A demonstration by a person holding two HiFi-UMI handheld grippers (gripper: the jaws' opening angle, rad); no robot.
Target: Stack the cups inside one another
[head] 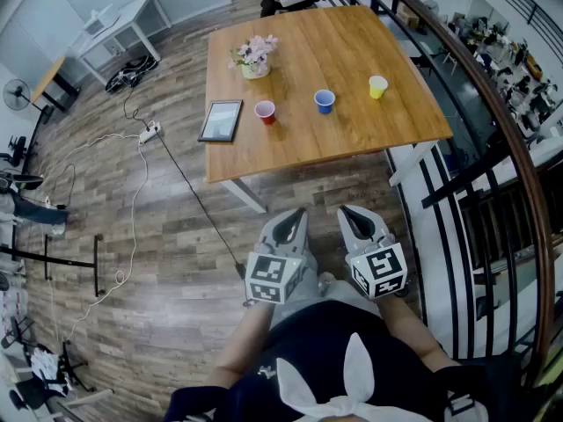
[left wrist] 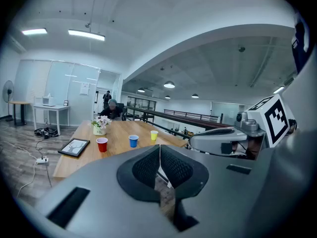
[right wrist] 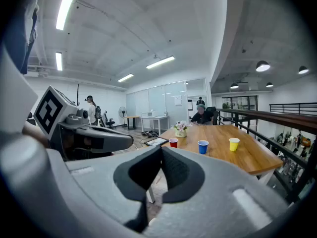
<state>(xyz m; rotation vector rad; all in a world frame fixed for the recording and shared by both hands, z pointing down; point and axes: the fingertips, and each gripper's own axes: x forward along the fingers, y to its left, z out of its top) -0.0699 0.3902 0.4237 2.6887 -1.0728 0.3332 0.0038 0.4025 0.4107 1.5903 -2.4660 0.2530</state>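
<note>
Our left gripper (left wrist: 159, 158) has its jaws pressed together, pad against pad, with nothing between them. Our right gripper (right wrist: 160, 163) is closed just as tight and is also empty. In the head view we hold the two side by side, low in front of us, over the wood-plank floor (head: 176, 262) and well short of the table. Both point forward and a little downward.

Ahead of us stands the wooden table (head: 352, 55). The three cups stand upright on it in a loose row, apart from one another, none inside another. The red cup (head: 265, 111) is at the left, the blue cup (head: 325, 101) in the middle, and the yellow cup (head: 377, 86) at the right, nearest the table's right edge.

Just left of the red cup a framed picture (head: 221, 120) lies flat on the table top. Beyond the red cup, further from us, is a pot of pale flowers (head: 254, 57). A person (right wrist: 201, 114) sits at the table's far end.

On the floor left of the table lies a power strip (head: 149, 132), its cable trailing across the planks. A dark railing (head: 493, 130) with a wooden handrail curves along our right side. A white desk (head: 123, 20) stands against the far left wall.
</note>
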